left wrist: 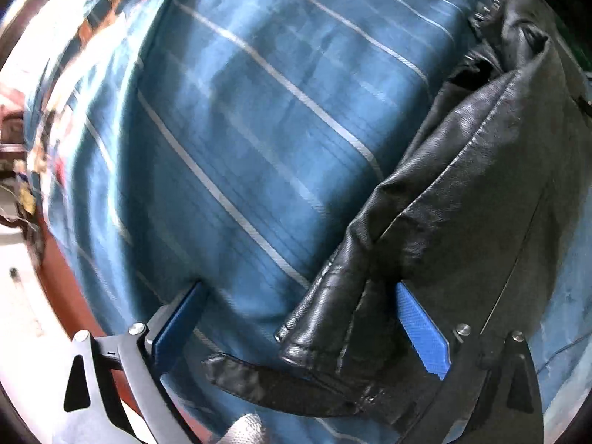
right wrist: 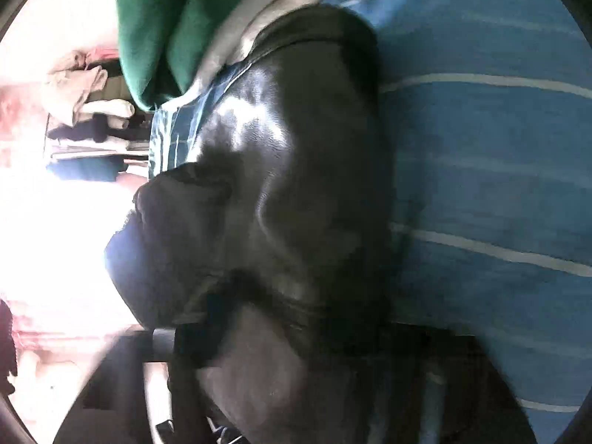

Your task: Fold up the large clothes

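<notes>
A black leather jacket [left wrist: 462, 185] lies bunched on a blue bedsheet with white stripes [left wrist: 240, 111]. My left gripper [left wrist: 299, 307] points down at it, open wide. One blue pad [left wrist: 177, 318] rests on the sheet and the other [left wrist: 421, 329] on the leather. The jacket's cuffed sleeve end [left wrist: 325, 318] lies between them, untouched. In the blurred right wrist view the jacket [right wrist: 288, 148] fills the middle. My right gripper [right wrist: 296, 388] is shut on a fold of it at the bottom edge, and the leather hides its pads.
A green garment [right wrist: 159, 29] with a pale lining lies beyond the jacket on the striped sheet [right wrist: 481, 148]. Stacked clothes on shelves [right wrist: 88, 111] stand in the bright background. A patterned cloth [left wrist: 55, 92] and the reddish floor [left wrist: 55, 259] show past the bed's left edge.
</notes>
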The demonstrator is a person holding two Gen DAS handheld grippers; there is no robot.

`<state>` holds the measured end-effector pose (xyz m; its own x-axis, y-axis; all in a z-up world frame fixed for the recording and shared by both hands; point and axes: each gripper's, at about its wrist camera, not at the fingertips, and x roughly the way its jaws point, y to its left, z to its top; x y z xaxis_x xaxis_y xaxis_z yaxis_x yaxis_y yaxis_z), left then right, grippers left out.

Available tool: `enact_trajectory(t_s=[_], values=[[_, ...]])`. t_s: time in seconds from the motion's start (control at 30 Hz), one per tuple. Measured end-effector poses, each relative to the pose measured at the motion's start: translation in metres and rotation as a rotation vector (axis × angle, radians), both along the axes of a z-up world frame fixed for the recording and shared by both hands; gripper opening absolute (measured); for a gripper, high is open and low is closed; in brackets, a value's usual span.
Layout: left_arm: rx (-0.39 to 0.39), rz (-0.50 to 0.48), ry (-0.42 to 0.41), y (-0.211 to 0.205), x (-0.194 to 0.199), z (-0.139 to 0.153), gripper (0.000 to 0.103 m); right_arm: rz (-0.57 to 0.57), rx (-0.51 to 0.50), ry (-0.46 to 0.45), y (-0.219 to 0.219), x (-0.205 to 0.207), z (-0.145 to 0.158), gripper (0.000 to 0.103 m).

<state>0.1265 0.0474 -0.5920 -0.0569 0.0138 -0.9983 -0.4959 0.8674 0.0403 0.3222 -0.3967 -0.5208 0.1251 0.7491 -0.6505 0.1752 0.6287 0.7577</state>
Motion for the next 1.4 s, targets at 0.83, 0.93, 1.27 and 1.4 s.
enact_trajectory(t_s=[0.83,0.93,1.27,1.4], values=[[0.124,-0.225,-0.183,-0.082,0.057,0.091,0.103,-0.276,-0.42,0.18,-0.161,-0.273,0.139,0.05],[0.106,-0.228,-0.198,-0.1,0.074,0.085,0.103,-0.155,-0.326,0.108,-0.122,-0.209,0.124,0.047],[0.14,-0.227,-0.148,-0.099,0.077,0.063,0.103,-0.066,-0.504,0.187,-0.083,-0.132,0.087,0.031],[0.167,-0.155,-0.109,-0.075,0.058,0.061,0.103,0.0,-0.398,0.081,-0.077,-0.153,0.128,0.032]])
